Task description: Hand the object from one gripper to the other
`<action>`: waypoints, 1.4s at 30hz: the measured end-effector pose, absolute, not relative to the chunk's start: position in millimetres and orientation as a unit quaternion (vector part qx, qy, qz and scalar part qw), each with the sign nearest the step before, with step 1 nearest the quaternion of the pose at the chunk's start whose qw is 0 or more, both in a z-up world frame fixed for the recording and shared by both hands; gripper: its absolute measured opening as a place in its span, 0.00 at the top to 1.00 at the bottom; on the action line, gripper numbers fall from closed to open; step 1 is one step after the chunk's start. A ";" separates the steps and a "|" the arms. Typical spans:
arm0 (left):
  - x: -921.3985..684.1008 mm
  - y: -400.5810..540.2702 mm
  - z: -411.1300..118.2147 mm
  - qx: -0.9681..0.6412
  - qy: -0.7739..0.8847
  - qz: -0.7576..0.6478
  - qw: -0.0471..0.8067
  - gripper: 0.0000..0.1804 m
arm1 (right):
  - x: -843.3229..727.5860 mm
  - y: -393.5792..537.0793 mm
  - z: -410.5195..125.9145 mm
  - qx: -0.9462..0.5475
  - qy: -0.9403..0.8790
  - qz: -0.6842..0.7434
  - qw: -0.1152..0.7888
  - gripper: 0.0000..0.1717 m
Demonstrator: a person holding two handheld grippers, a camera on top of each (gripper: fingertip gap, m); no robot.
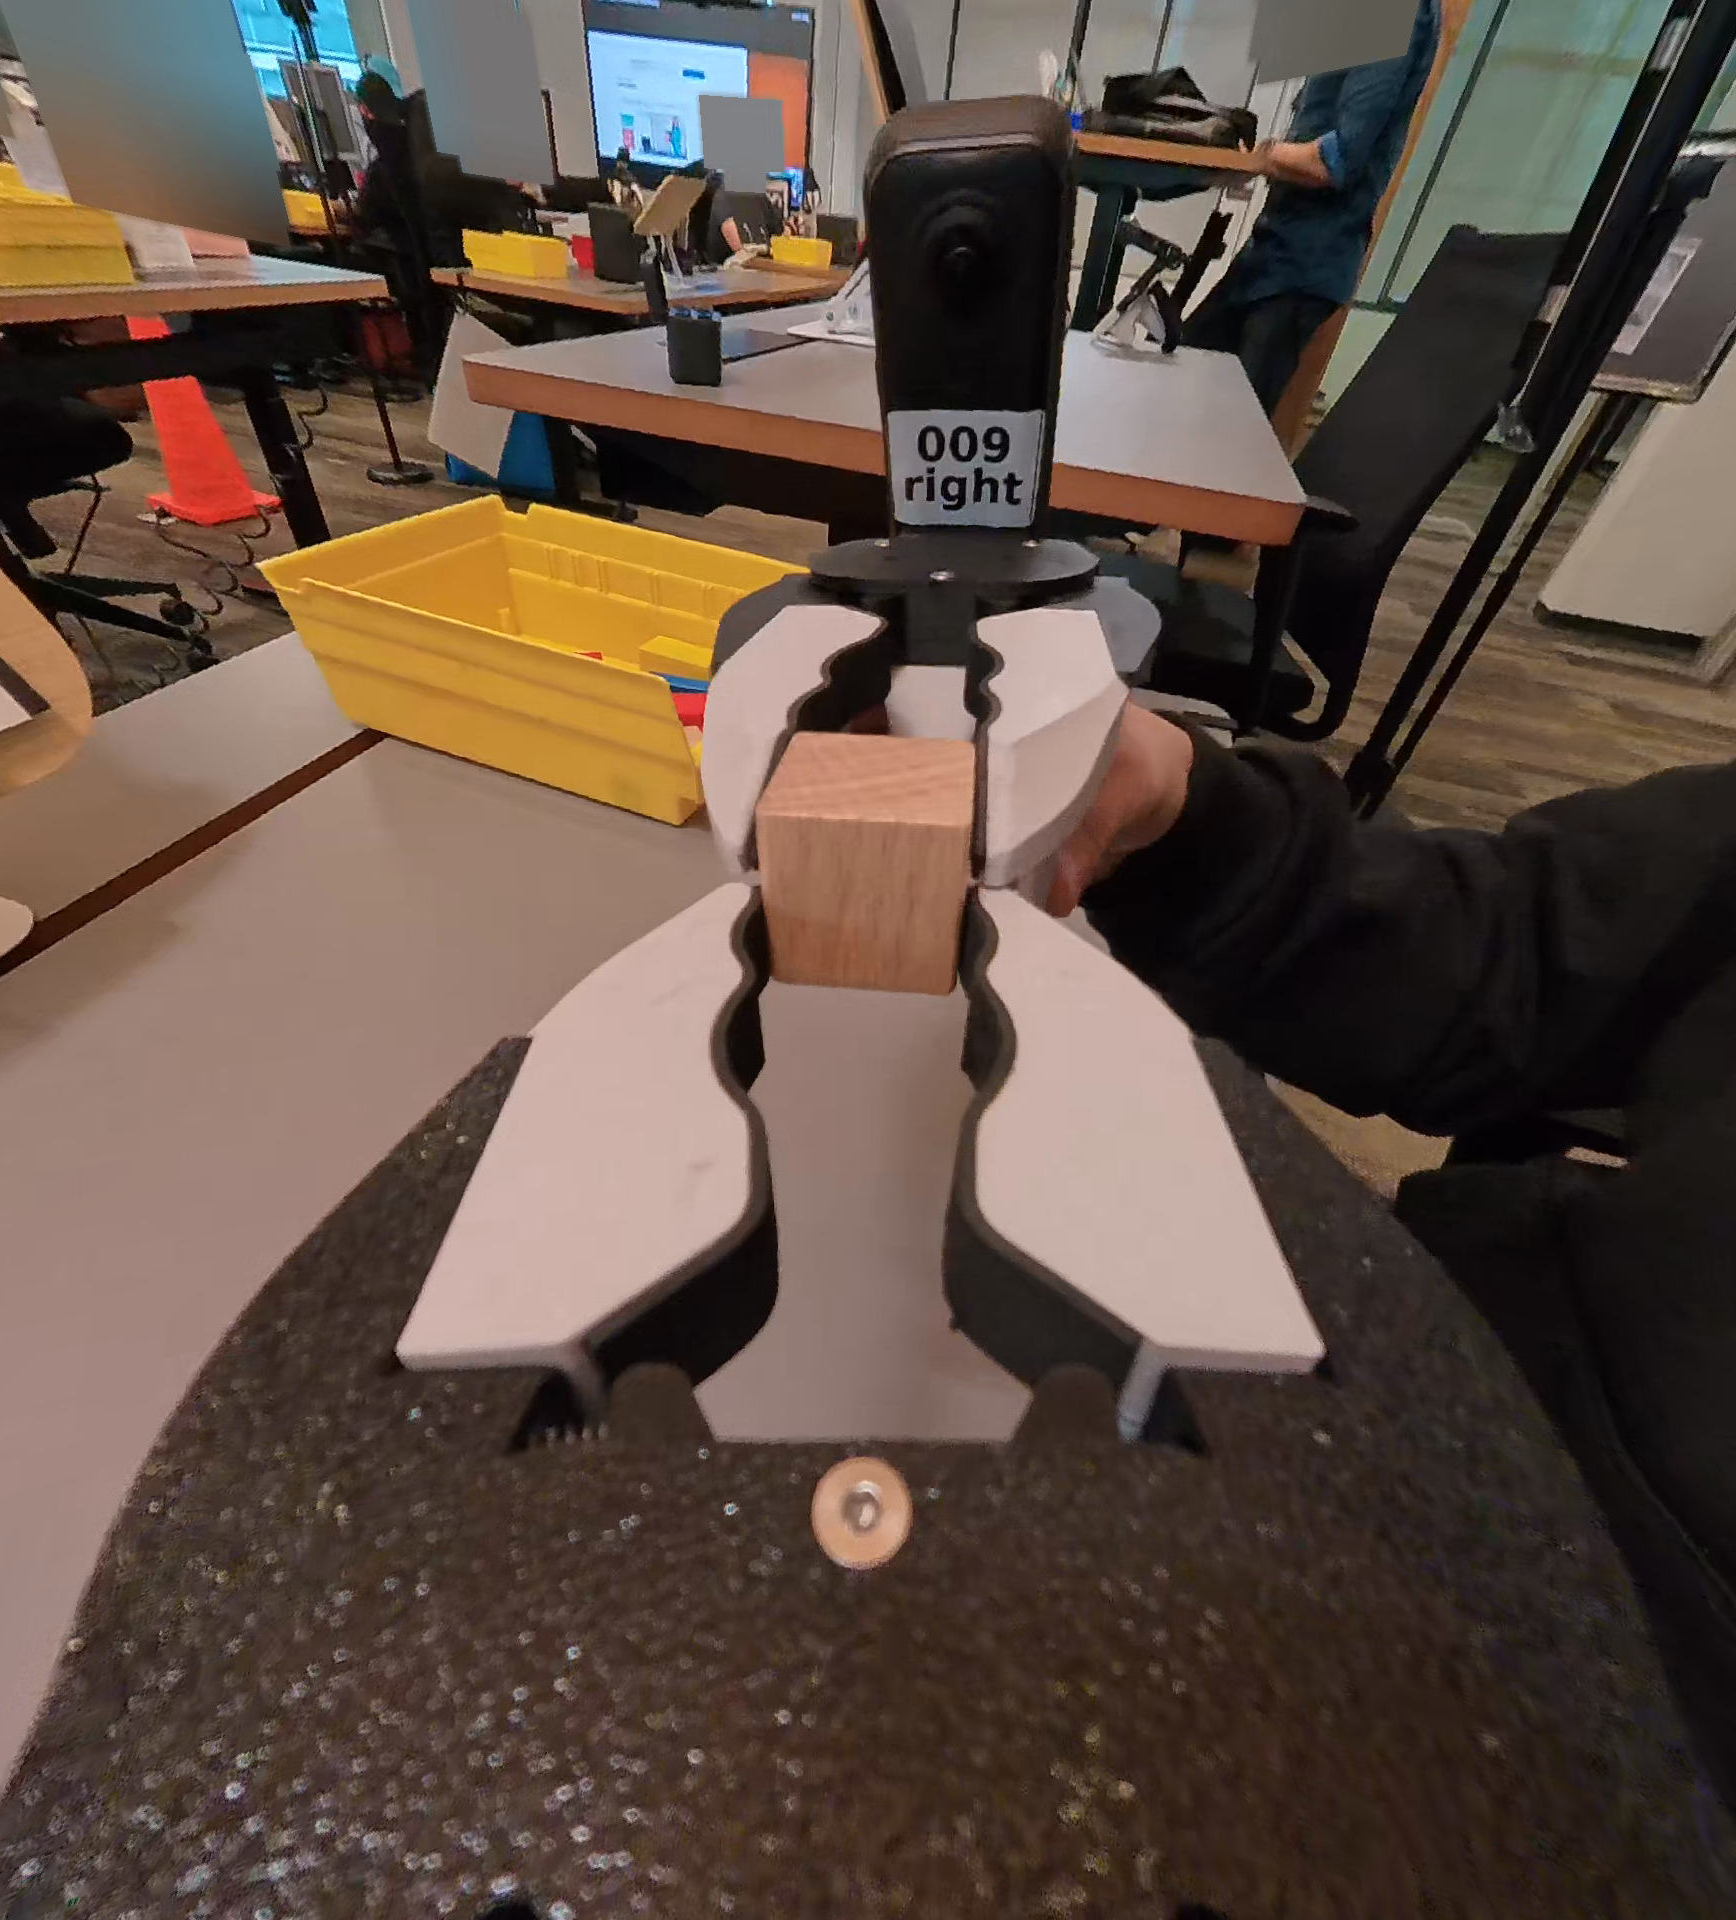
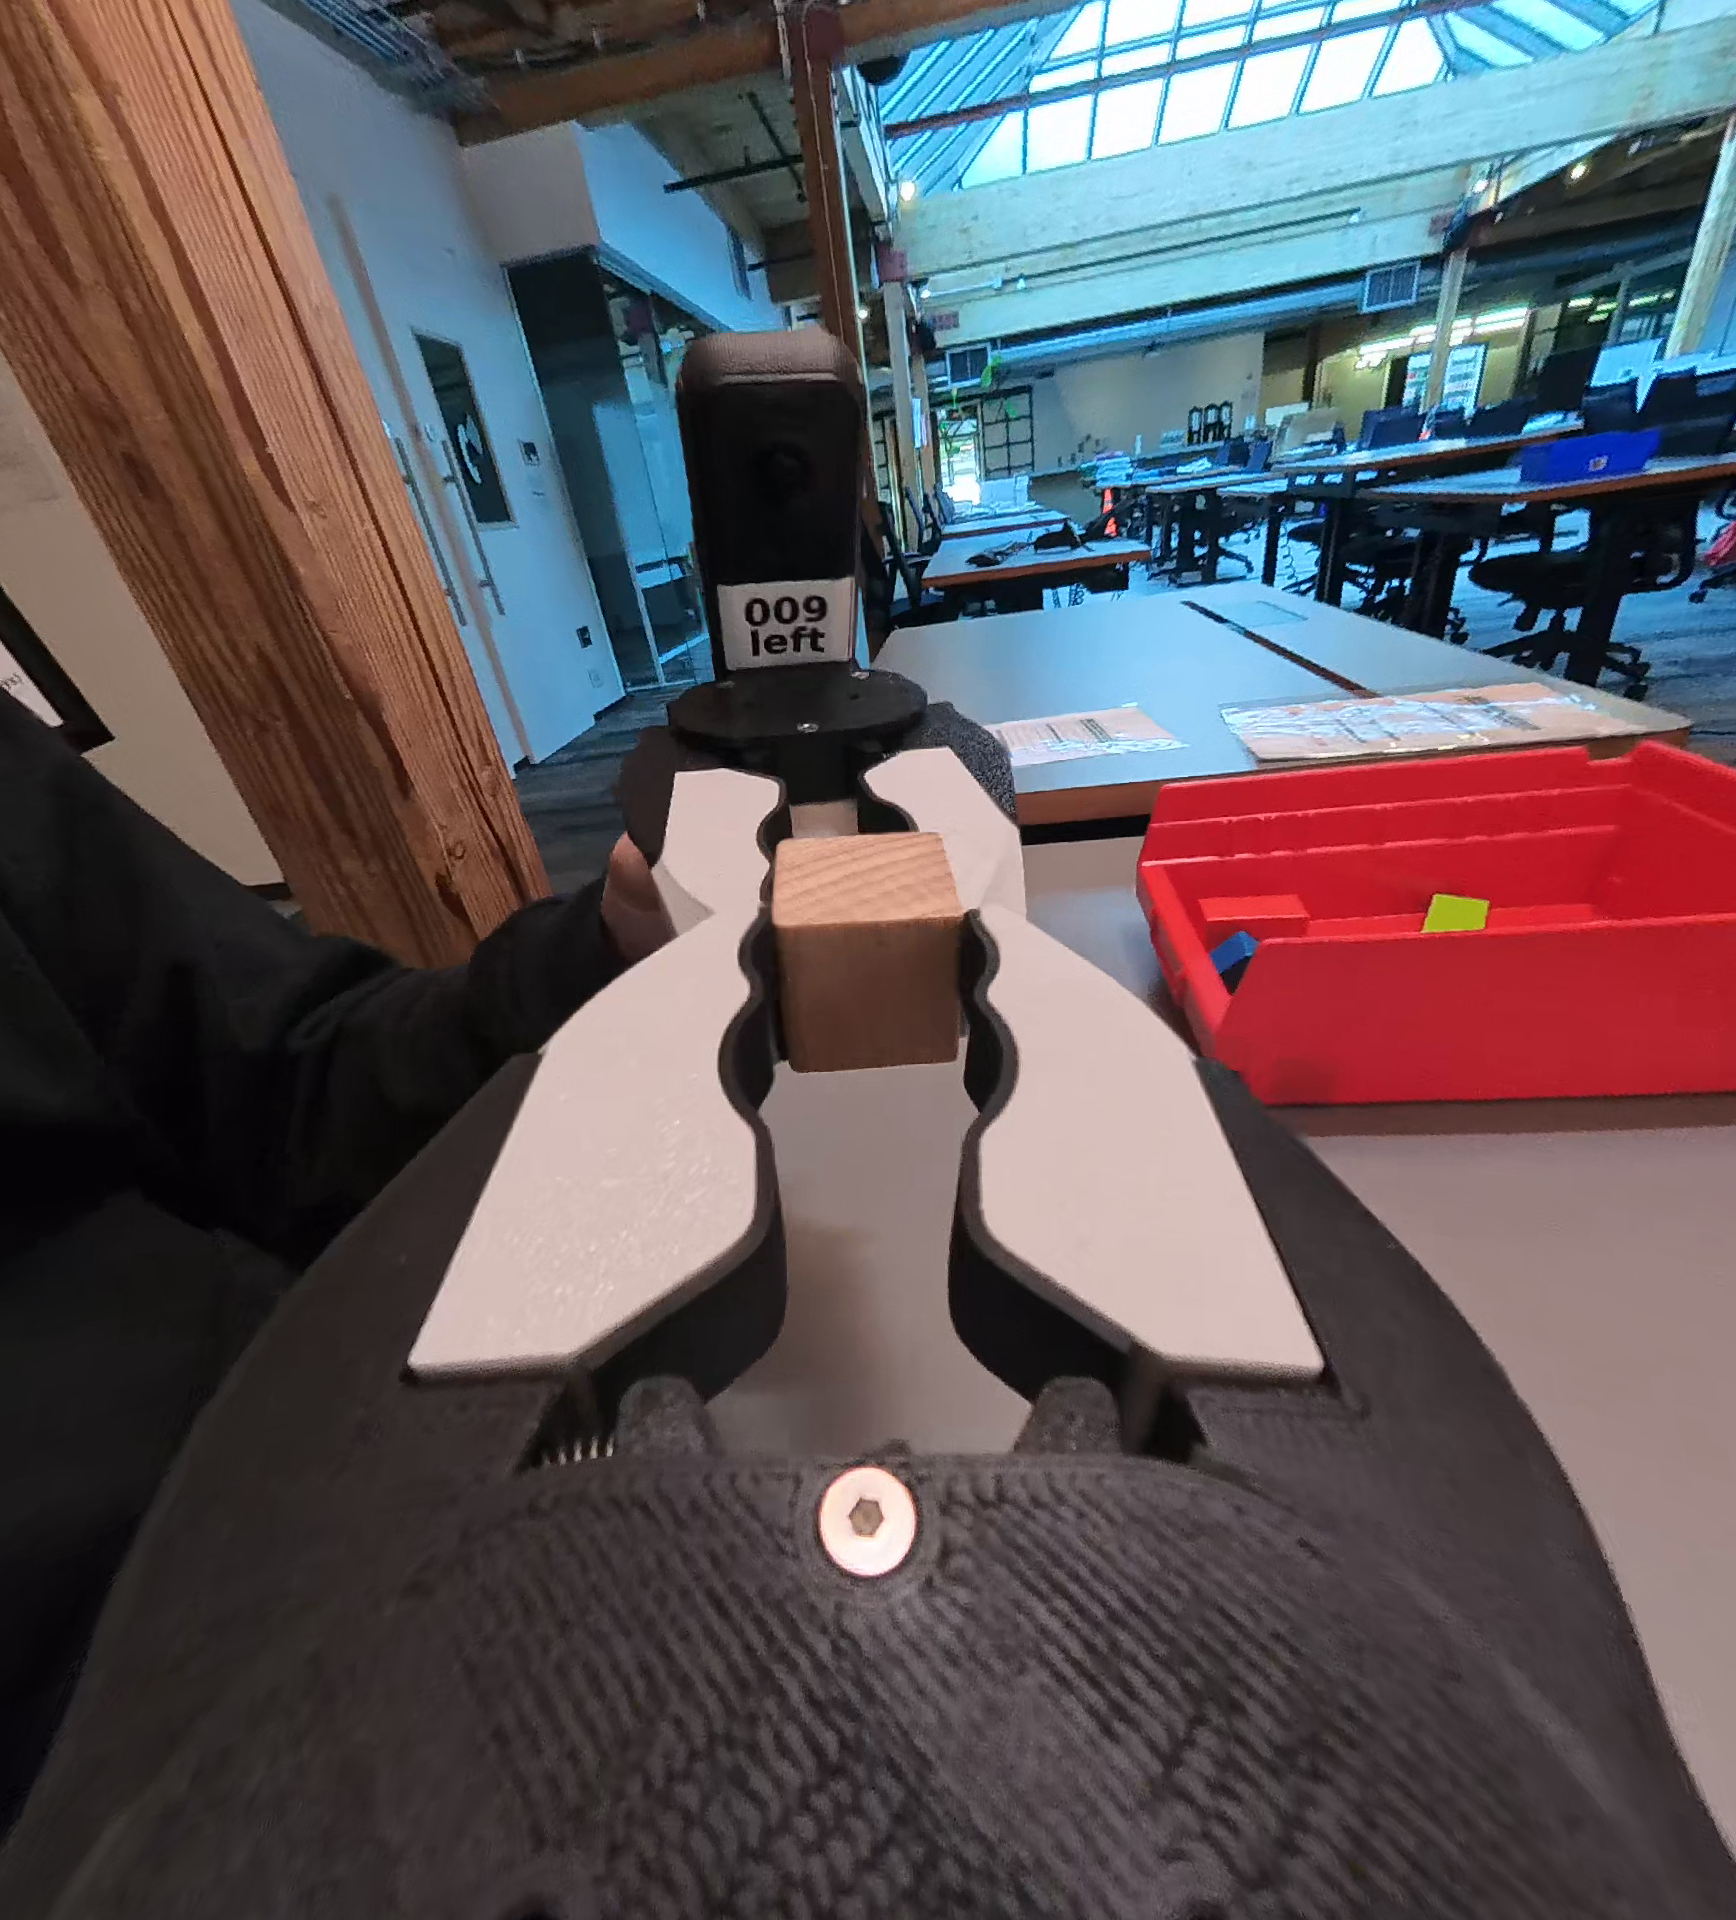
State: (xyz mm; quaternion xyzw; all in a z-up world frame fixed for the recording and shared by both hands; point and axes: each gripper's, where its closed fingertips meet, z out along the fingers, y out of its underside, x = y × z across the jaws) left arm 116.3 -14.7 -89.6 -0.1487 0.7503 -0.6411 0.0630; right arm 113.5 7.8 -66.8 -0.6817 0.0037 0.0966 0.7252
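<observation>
wooden cube pinched from both ends, mid-handover above the grey table

the wooden cube [image 1: 866, 862] hangs between two facing grippers: the left gripper [image 1: 864, 935] clamps its near half, the right gripper [image 2: 869, 987] the opposite half, pads pressed on its side faces. neither is nearer; judging by this, the next step is for one gripper to let go.

My two wrist cameras face each other head-on, both close on the wooden cube [image 1: 864, 862] they share. My left view looks past it toward the yellow bin [image 1: 490, 665]; my right view has the red bin [image 2: 1487, 935] just right of the cube.
</observation>
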 end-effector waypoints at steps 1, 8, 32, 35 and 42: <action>117.2 -15.1 -89.7 -0.151 0.747 -0.644 0.065 0.81 | 113.8 7.5 -66.6 -0.683 0.004 0.094 0.724 0.80; 136.7 -5.3 -104.0 -0.210 0.727 -0.647 0.098 0.77 | 167.7 -24.6 -66.5 -0.690 0.110 -0.009 0.715 0.80; 145.7 48.4 -149.6 -0.289 0.741 -0.599 0.096 0.79 | 415.9 -411.3 -228.8 -0.738 0.582 -0.245 0.239 0.80; 148.4 56.4 -150.2 -0.296 0.740 -0.595 0.102 0.79 | 414.6 -415.2 -233.6 -0.743 0.583 -0.241 0.223 0.80; 156.4 91.7 -152.0 -0.332 0.725 -0.591 0.124 0.75 | 400.6 -409.1 -213.1 -0.745 0.554 -0.284 0.239 0.55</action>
